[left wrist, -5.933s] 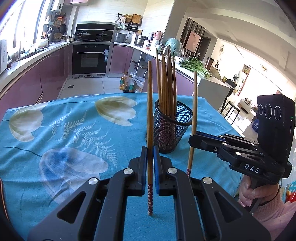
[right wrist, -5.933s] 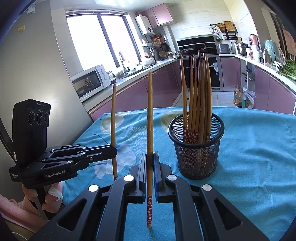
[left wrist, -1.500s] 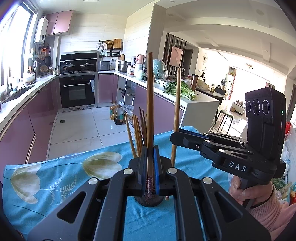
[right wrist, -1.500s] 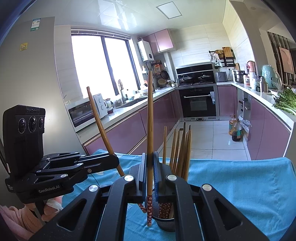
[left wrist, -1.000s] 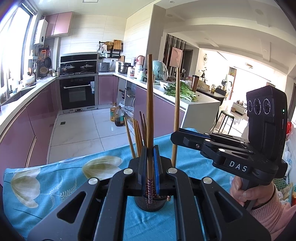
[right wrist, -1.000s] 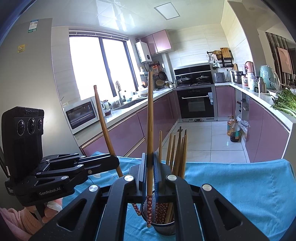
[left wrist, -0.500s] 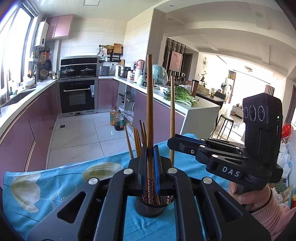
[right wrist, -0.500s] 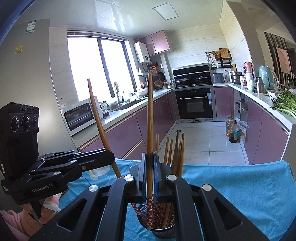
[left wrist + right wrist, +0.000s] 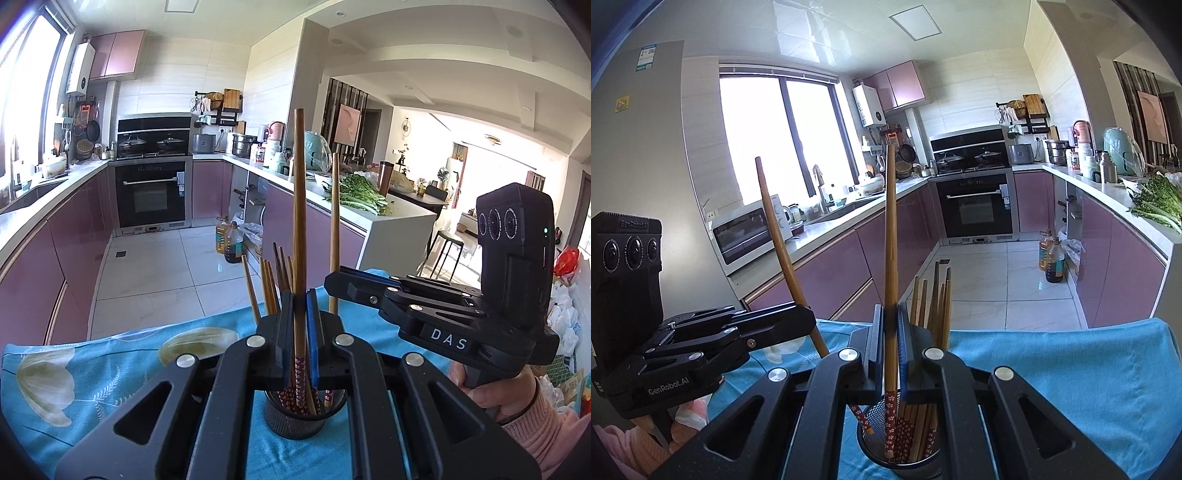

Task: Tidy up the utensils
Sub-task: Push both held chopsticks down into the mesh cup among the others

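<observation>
Black hand-held gripper over holder

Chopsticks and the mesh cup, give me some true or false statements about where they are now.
1. Each tongs grips one chopstick: true; the left tongs pinch a chopstick, the right tongs pinch another.
2. The mesh cup is empty: false; several chopsticks stand in it.
3. Both held chopsticks have their patterned ends down at the cup's mouth: true.
4. The cup stands on a bare wooden table: false; it stands on a blue flowered cloth.
5. The held chopsticks lie flat: false; both stand nearly upright.
</observation>
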The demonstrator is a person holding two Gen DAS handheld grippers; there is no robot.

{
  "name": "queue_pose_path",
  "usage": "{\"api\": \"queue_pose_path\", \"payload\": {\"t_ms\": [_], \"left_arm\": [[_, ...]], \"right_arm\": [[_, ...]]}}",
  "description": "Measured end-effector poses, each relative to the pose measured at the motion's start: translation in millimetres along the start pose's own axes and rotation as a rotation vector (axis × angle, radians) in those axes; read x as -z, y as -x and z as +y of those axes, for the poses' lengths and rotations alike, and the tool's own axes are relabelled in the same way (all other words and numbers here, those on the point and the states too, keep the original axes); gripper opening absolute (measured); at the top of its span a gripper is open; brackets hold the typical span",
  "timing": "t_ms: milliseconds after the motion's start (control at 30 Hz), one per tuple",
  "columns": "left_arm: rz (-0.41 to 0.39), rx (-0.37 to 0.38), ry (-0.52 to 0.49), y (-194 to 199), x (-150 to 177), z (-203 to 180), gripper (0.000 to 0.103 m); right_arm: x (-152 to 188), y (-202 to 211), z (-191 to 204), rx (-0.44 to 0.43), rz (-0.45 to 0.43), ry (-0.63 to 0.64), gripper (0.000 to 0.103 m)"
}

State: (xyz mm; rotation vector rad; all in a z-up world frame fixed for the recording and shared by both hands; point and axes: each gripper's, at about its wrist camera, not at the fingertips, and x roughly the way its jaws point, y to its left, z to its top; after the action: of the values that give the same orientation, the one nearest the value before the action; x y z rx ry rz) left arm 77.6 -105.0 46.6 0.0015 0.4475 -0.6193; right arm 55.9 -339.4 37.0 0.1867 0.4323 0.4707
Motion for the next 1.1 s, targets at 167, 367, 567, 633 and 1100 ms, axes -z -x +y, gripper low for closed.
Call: {"api": "queue_pose_path", "payload": {"t_ms": [167, 367, 567, 633, 1100], "left_arm": [[0.013, -0.001, 0.002, -5, -4, 4, 0.008], [0.032, -0.001, 0.01, -9, -4, 4, 0.008], [0.05, -0.002, 0.02, -14, -3, 4, 0.008], [0.054, -0.002, 0.019, -16, -4, 4, 0.008], [0.083, -0.001, 0.022, -27, -7, 3, 0.008]], "right_arm": [[3, -4, -1, 0.003, 0.005, -0.006, 0.006], [4, -9, -3, 0.009, 0.015, -0.01, 0.006], [6, -12, -3, 0.017, 0.022, -0.013, 0.006], [7, -15, -4, 0.019, 0.027, -0.015, 0.006], [14, -24, -6, 0.034, 0.048, -0.023, 0.006]]}}
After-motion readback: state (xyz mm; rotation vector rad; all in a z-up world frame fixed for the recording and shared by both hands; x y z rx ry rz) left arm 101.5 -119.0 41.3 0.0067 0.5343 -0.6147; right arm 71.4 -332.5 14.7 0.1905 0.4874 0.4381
